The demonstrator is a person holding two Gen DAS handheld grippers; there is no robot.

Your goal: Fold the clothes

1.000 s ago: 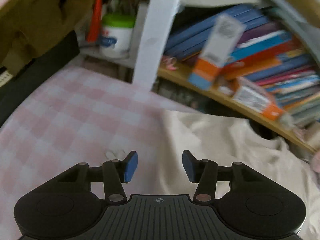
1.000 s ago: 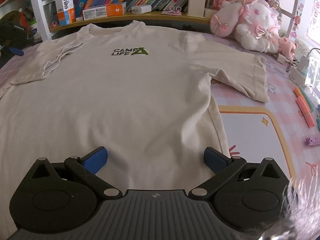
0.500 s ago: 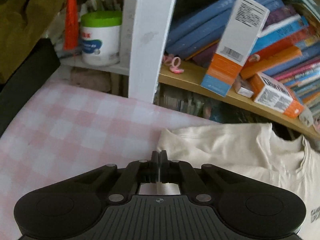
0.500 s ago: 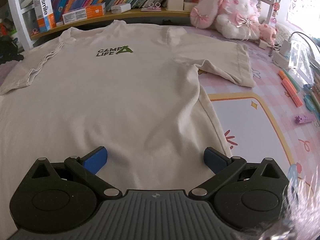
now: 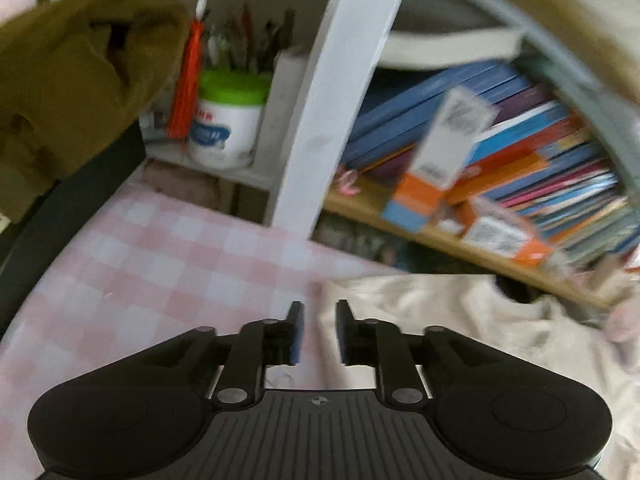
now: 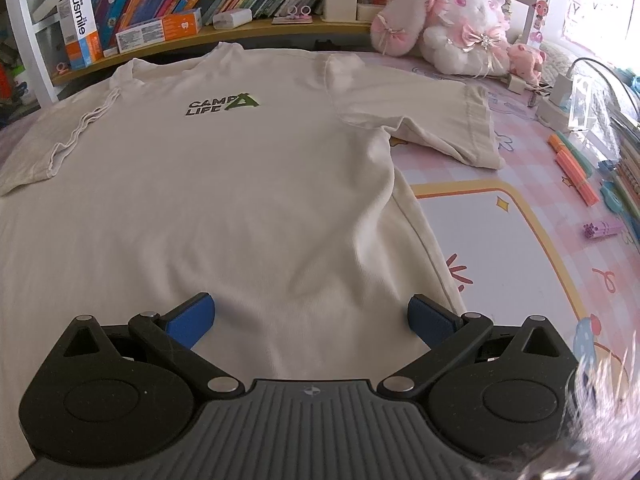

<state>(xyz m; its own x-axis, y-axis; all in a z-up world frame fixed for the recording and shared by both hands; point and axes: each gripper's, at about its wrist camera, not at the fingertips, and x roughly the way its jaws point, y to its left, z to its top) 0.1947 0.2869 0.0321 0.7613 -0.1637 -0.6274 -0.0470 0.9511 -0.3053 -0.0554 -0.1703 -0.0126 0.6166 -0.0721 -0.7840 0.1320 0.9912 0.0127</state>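
A cream T-shirt (image 6: 240, 200) lies flat, front up, on the pink checked cover, its "CAMP LIFE" print (image 6: 222, 104) near the collar. My right gripper (image 6: 310, 312) is open wide just above the shirt's lower body, with the blue pads clear of the cloth. In the blurred left wrist view the shirt's left sleeve (image 5: 460, 320) lies at the lower right. My left gripper (image 5: 319, 316) hovers at that sleeve's outer edge. Its jaws stand a narrow gap apart and are opening, with nothing pinched between them.
A curved wooden shelf (image 6: 248, 30) of books and boxes runs along the back. Beyond the right sleeve sits a pink-white plush toy (image 6: 460, 28). Pens and a charger (image 6: 560, 100) lie at the right. On the left stand a white post (image 5: 332, 100), a green-lidded tub (image 5: 228, 124) and olive cloth (image 5: 72, 80).
My left gripper went from open to fully shut, then parted again to a narrow gap, and its view drew back from the shelf. The right gripper stayed open over the shirt.
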